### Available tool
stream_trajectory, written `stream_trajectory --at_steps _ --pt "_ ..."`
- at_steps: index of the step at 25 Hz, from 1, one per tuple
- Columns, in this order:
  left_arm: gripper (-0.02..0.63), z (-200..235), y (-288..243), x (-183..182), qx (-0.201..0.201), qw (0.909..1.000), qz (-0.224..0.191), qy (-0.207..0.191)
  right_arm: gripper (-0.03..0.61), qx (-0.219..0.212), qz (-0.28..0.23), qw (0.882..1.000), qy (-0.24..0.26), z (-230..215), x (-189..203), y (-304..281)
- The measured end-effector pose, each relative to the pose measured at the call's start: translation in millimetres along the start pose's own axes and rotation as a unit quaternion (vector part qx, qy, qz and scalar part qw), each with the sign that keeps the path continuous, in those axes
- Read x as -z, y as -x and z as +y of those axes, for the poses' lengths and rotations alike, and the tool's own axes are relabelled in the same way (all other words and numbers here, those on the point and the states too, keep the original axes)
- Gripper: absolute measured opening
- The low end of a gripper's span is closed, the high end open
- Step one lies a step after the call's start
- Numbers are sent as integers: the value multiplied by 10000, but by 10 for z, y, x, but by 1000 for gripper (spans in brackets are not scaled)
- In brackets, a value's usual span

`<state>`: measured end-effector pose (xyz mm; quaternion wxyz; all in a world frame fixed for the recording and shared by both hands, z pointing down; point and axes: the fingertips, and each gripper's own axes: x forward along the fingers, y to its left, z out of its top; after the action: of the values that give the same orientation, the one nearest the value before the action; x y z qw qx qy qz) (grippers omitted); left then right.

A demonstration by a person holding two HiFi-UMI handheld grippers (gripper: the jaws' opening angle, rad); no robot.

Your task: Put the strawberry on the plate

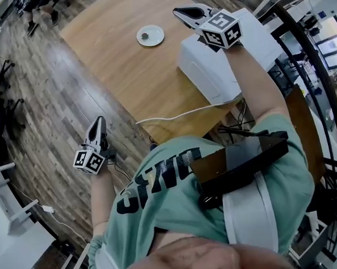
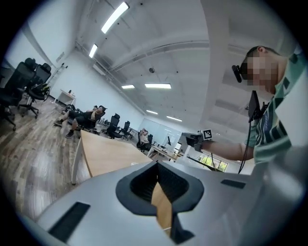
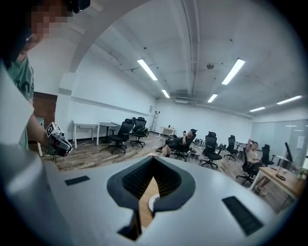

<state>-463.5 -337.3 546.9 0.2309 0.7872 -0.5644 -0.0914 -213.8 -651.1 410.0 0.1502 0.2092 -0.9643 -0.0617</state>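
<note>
Close against the near edge of the wooden table [image 1: 113, 72], a person in a green T-shirt [image 1: 178, 198] stands with a gripper in each hand. The left gripper [image 1: 100, 123] hangs off the table's side, over the plank floor [image 1: 47, 104], with its tip pointing away from the person. Its two jaws are pressed together and nothing sits between them.

A little further on, a white cable [image 1: 178, 114] trails across the table's near corner toward a white box [image 1: 210, 71] that stands on the right part of the tabletop.

The right gripper [image 1: 178, 12] is held above the far end of that box, its marker cube up and its tip aimed toward the plate [image 1: 159, 40]. Its jaws are closed too, and it carries nothing.

The plate is small and pale, alone on the bare wood past the box. The strawberry [image 1: 145, 35] lies on it, a small dark spot left of the middle. Neither gripper touches it; the right one is the nearer, and the left is well apart.

At the far end of the room stand black office chairs [image 3: 126, 130], and people sit among them [image 3: 185, 141].
</note>
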Motion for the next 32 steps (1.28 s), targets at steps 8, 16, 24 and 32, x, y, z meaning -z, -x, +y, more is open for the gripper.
stream_trajectory --at_steps 8,16,24,32 --pt "5 -466 607 -153 626 9971 50 -418 6 306 -119 9980 -539 767 21 695" --pt "5 -1158 890 -191 545 9968 -271 -512 6 -49 -379 9974 -612 1288 -12 1575" --pt "5 -2563 251 326 958 9945 -180 -393 6 -796 -726 9907 -825 1644 349 2841" --pt "5 -4017 -357 899 1645 9840 560 -404 6 -906 -878 9833 -1310 1718 852 4150"
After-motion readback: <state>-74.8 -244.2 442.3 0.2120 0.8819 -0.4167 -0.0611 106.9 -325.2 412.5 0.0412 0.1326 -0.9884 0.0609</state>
